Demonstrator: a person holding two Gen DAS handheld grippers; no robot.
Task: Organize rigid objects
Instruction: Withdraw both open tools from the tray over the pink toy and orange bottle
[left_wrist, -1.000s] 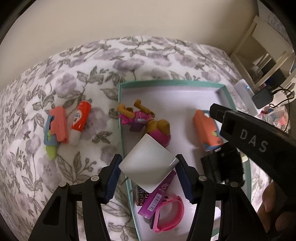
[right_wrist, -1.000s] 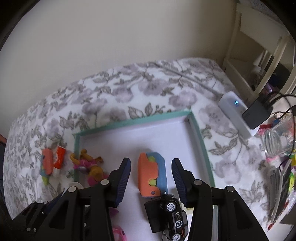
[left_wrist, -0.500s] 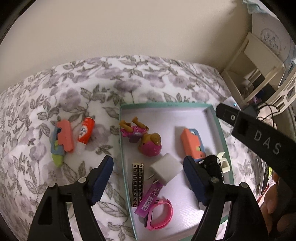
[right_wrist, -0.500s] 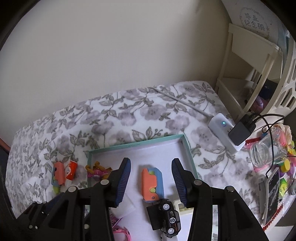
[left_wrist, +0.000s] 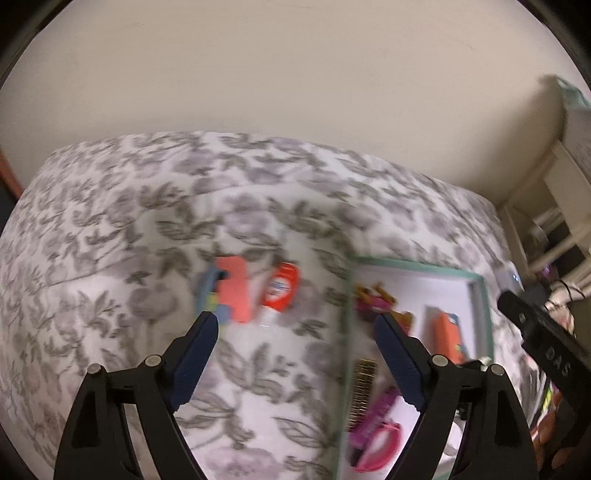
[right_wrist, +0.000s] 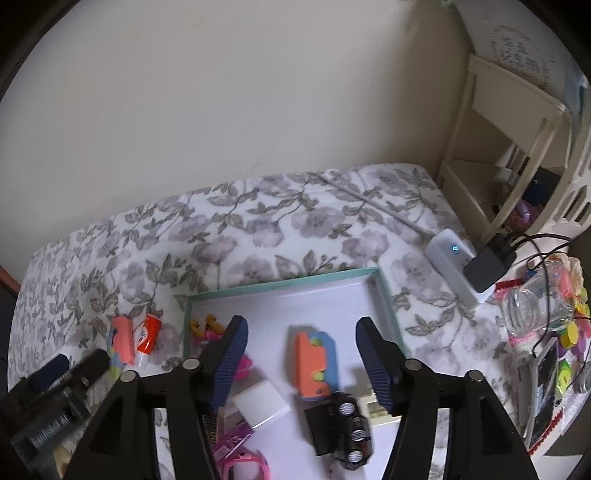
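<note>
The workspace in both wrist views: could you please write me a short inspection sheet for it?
Surface: floral bedspread carrying a teal-rimmed tray.
Job's things: in the tray, white charger block, orange-and-blue toy, black toy car, pink watch and a small doll; outside it, a second orange-and-blue toy beside a red tube.
Clutter: glass jar and colourful bits at the right edge.
Grippers: left gripper and right gripper both opening, nothing between the fingers.
Cables: black leads from a black adapter on a white power strip.
Surroundings: plain wall, cream shelf unit.
</note>
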